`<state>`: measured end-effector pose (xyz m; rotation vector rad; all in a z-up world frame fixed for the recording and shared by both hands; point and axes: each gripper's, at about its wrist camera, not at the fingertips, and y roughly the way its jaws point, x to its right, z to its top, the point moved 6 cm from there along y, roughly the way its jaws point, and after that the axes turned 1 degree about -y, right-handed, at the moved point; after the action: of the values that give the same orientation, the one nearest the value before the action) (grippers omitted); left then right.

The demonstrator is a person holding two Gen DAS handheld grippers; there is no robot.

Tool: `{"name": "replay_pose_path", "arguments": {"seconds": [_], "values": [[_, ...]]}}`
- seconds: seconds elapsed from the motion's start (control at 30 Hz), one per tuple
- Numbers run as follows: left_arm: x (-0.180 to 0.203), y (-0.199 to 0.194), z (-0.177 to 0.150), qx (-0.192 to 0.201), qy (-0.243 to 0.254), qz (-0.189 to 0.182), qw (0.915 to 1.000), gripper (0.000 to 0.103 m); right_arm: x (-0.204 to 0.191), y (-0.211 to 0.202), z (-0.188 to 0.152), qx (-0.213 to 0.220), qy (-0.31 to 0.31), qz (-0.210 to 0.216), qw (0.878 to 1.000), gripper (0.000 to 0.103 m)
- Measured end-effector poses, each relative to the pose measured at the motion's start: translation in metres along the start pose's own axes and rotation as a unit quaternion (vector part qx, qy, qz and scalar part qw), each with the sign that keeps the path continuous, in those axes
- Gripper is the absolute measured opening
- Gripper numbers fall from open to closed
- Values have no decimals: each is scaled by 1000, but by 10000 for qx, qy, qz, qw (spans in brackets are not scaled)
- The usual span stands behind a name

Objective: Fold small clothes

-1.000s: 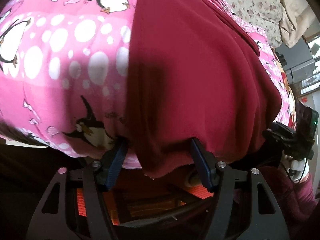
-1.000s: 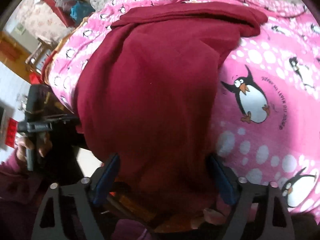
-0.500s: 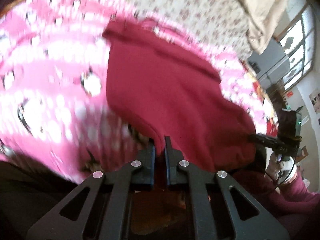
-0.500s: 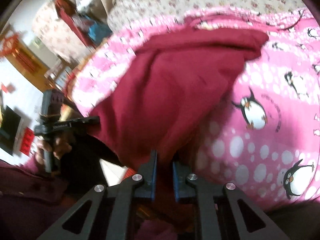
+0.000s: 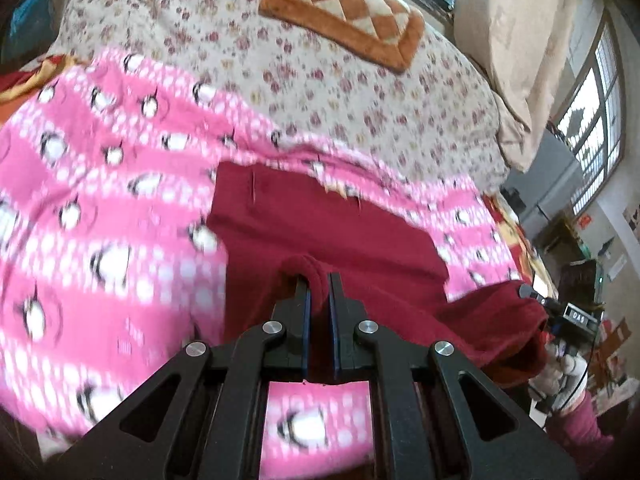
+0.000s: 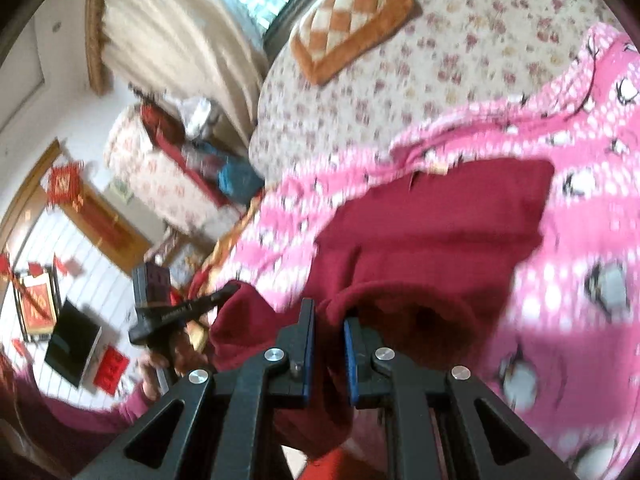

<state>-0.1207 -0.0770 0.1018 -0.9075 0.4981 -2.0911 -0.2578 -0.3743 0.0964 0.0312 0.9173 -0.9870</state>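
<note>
A dark red garment lies on a pink penguin blanket; it also shows in the right wrist view. My left gripper is shut on the garment's near edge, which bunches over the blue pads and is lifted off the blanket. My right gripper is shut on another part of the near edge and holds it up too. The right gripper shows at the right of the left wrist view, and the left gripper shows at the left of the right wrist view.
Beyond the pink blanket lies a floral bedspread with an orange checked cushion. Curtains and a window are at the far right. A floral sofa and floor are left of the bed.
Both grippers went from open around the garment's near edge to shut on it, then rose and tilted up, lifting the edge so more of the bed and room shows.
</note>
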Motion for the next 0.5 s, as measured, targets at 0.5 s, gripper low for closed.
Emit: {"name": "replay_pose_path", "arguments": {"seconds": [0.5], "values": [[-36, 148, 103, -40, -79, 740, 9972, 7, 129, 82, 99, 293, 711, -1175, 9901, 12]]}}
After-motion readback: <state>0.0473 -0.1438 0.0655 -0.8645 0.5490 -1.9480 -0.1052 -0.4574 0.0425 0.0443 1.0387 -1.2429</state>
